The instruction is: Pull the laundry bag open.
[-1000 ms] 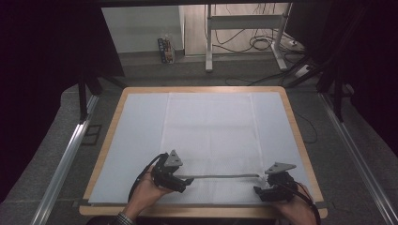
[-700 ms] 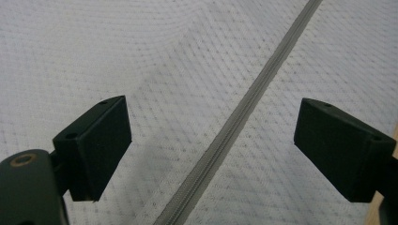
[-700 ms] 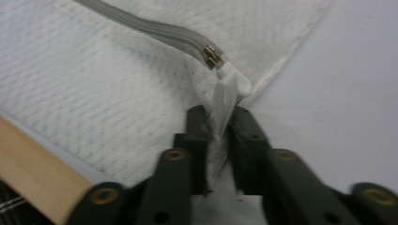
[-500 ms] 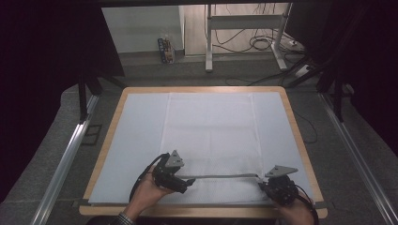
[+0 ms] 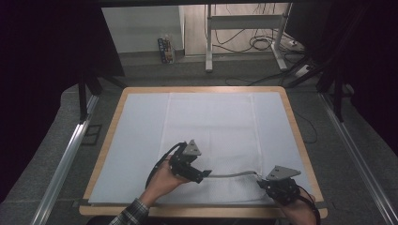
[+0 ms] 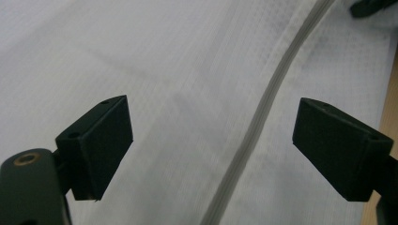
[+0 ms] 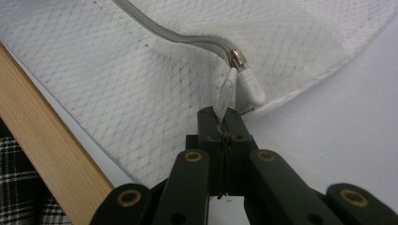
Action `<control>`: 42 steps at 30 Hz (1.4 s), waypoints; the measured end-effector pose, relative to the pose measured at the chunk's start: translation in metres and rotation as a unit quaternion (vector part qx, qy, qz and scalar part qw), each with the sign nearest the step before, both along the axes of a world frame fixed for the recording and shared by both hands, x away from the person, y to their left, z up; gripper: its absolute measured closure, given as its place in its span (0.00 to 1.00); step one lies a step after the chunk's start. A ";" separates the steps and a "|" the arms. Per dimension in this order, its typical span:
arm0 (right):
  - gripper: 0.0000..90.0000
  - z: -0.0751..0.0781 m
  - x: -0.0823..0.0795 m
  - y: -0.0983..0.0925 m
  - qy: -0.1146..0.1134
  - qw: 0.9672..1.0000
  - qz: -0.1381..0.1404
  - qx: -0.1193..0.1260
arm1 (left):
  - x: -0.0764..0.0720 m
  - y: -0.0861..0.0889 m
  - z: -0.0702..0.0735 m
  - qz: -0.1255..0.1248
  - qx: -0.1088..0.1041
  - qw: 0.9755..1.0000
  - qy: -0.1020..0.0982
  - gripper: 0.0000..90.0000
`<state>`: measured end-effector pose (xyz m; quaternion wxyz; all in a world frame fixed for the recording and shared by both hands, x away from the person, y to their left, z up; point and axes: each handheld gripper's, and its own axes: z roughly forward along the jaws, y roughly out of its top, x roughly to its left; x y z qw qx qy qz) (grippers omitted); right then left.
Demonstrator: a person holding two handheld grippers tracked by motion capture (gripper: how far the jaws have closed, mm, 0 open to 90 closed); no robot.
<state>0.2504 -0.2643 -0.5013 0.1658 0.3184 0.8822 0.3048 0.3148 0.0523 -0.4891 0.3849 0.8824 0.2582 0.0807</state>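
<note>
Jaws of the right gripper (image 7: 224,123) are pressed tight together on the clear pull tab (image 7: 226,96) of a zipper, which is pinched right at their tips. The tab is joined to a small metal slider (image 7: 236,59), and a white tab end (image 7: 251,89) is seen lying just beside it. From the slider a grey zipper (image 7: 173,35) is seen running away across a white mesh bag (image 7: 141,108). The bag is laid flat on a white sheet (image 5: 141,122), and the sheet is spread over a wooden table (image 5: 296,136). In the right gripper view the wooden edge (image 7: 51,154) is seen close to the bag, with a bit of checked cloth past it. In the high view the right gripper (image 5: 263,183) is held low near the front right of the table, at the right end of the zipper (image 5: 230,175). The left gripper (image 5: 204,176) is held at the other end of that zipper line, in a hand (image 5: 162,180) with a checked sleeve. Its jaws are spread wide apart in the left gripper view, and nothing is gripped by them (image 6: 211,140). The grey zipper (image 6: 277,84) is seen passing under the gap between the two black pads (image 6: 101,140), nearer to the right one, and it is not touched by either pad.
</note>
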 end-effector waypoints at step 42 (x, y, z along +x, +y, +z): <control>0.97 -0.002 0.001 -0.002 0.007 1.000 0.005 -0.013 | 0.030 -0.163 -0.005 -0.110 0.050 0.993 -0.020 0.13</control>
